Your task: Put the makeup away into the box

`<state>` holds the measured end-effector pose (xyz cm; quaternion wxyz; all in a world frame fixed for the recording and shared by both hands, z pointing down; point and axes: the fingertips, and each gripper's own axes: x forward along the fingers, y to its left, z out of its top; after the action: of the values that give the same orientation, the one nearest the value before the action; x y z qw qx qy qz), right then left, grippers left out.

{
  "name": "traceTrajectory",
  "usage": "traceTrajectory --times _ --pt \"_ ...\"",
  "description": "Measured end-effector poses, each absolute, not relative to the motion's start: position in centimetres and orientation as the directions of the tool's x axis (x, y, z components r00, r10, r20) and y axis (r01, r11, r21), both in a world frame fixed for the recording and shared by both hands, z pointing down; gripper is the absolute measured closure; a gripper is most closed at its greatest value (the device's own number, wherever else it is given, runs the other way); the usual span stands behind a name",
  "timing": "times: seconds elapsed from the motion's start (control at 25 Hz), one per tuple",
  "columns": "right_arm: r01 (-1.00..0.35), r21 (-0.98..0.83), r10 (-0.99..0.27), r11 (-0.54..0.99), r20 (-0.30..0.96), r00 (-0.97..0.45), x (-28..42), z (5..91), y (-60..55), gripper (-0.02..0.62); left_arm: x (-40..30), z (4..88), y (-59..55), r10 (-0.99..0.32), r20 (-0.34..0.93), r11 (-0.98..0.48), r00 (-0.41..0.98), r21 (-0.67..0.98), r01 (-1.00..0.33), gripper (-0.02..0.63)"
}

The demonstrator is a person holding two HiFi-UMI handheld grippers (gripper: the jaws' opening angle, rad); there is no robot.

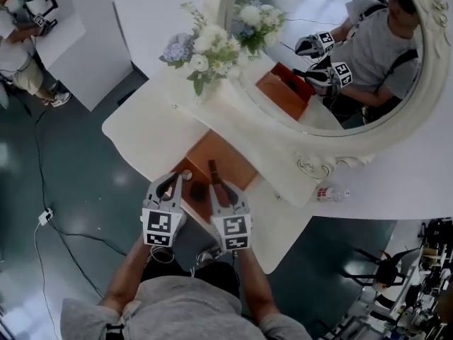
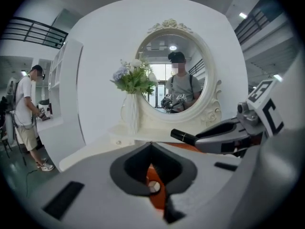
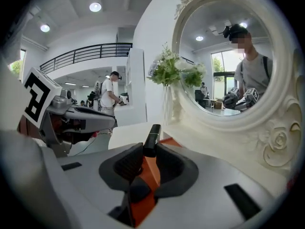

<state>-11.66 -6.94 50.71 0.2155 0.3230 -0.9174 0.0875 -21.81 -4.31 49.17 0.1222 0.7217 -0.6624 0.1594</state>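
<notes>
**R hand-held gripper has the makeup tube, L one clenched on nothing**

Both are side by side at the near edge of the white table [image 1: 152, 122], pointing twd the round mirror [image 1: 425, 112]. Right hand-held gripper [image 1: 221, 190] [image 3: 149, 152] is grasping a slim dark makeup tube [image 1: 213, 170] [image 3: 152, 136]. Pads pinch its lower end; the rest sticks out fwd past the jaw tips. From the left gripper view the tube [image 2: 183, 136] juts out of that neighbour's jaws, off to the right.

Left hand-held gripper [image 1: 175, 180] [image 2: 151, 147] is clenched tight, pads meeting, nothing betw. them.

The orange-brown box [image 1: 233, 154] sits open on the table right under and just ahead of both sets of jaws; in the head view the tube's free end hangs over it. Vase of pale flowers [image 1: 202, 55] is further ahead, left of the L one, next to the mirror. Small plastic bottle [image 1: 331, 193] lies well off to the right of the R one.
</notes>
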Motion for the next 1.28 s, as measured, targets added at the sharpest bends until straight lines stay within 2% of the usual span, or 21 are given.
traceTrajectory --times 0.48,1.28 --pt "-0.439 -0.051 -0.347 0.897 0.534 -0.771 -18.3 55.8 -4.5 0.499 -26.6 52.4 -1.4 -0.900 0.432 0.062 -0.059 -0.007 -0.998 0.603" --pt "-0.234 -0.083 -0.109 0.969 0.702 -0.704 -20.5 63.9 -2.0 0.499 -29.6 57.4 2.0 -0.857 0.487 0.211 -0.167 0.037 -0.977 0.603"
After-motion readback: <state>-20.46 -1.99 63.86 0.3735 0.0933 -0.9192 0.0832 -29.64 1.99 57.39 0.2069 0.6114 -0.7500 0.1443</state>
